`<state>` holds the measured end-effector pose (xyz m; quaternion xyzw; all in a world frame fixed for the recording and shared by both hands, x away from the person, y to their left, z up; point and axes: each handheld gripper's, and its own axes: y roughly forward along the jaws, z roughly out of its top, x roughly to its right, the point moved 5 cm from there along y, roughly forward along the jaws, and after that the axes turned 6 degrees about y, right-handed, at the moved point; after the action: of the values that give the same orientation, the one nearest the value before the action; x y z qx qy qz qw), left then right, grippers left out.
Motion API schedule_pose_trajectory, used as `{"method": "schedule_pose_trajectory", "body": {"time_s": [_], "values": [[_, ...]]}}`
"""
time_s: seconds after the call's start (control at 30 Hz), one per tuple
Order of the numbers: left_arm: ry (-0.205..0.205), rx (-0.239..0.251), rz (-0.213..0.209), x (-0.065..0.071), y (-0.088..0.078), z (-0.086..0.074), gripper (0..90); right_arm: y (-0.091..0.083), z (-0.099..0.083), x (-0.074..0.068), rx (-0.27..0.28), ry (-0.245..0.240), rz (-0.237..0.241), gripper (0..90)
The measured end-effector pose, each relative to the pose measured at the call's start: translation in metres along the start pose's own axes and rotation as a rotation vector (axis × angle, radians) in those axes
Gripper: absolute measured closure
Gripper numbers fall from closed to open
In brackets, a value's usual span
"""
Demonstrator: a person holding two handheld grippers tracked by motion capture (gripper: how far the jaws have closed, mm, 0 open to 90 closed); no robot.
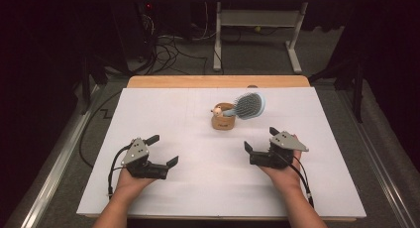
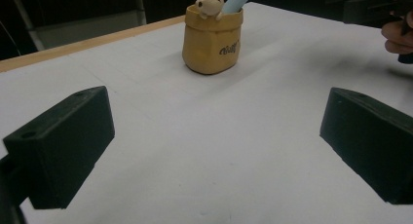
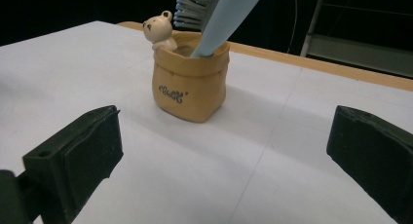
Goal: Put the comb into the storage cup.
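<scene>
Table (image 1: 148, 198): white top, wooden strip along the far edge; wide bare surface to left, right and near side of the holder.

Holder (image 1: 223, 118): tan sack-shaped cup, upright, centre-far part of the table, well clear of every edge; small bear figure (image 3: 159, 29) on the rim.

Hairbrush (image 1: 247, 105): light blue, handle down inside the holder, head leaning out to the right above the rim.

Left gripper (image 1: 163, 151): held low over the near-left part of the table, jaws spread wide, nothing between them, well apart from the holder.

Right gripper (image 1: 260, 139): near-right of the holder, jaws spread wide, nothing gripped; open table between jaws and holder.
</scene>
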<state>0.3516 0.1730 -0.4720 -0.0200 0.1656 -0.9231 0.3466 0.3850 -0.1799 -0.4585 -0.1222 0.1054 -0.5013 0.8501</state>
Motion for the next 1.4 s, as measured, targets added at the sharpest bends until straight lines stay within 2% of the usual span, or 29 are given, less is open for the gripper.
{"method": "schedule_pose_trajectory", "body": {"time_s": [0.33,0.57,0.73,0.93,1.03,1.27,1.4], "values": [[-0.007,0.004,0.023,-0.005,-0.007,-0.001,0.0,-0.038,-0.019,0.013,0.009,0.003,-0.028,0.2],[0.004,-0.005,0.024,0.001,-0.016,-0.005,0.0,-0.069,-0.025,0.025,0.042,0.035,-0.04,0.2],[0.006,-0.018,0.028,0.004,-0.021,-0.009,0.0,-0.082,-0.027,0.032,0.07,0.058,-0.052,0.2],[-0.004,-0.001,0.023,0.005,-0.021,-0.008,0.0,-0.093,-0.027,0.034,0.089,0.048,-0.05,0.2],[-0.009,0.002,0.02,0.005,-0.02,-0.007,0.0,-0.093,-0.025,0.035,0.102,0.041,-0.049,0.2],[-0.016,-0.009,0.028,0.003,-0.02,-0.008,0.0,-0.091,-0.027,0.039,0.092,0.059,-0.051,0.2],[-0.016,-0.004,0.03,0.003,-0.02,-0.008,0.0,-0.093,-0.025,0.036,0.103,0.052,-0.051,0.2]]}}
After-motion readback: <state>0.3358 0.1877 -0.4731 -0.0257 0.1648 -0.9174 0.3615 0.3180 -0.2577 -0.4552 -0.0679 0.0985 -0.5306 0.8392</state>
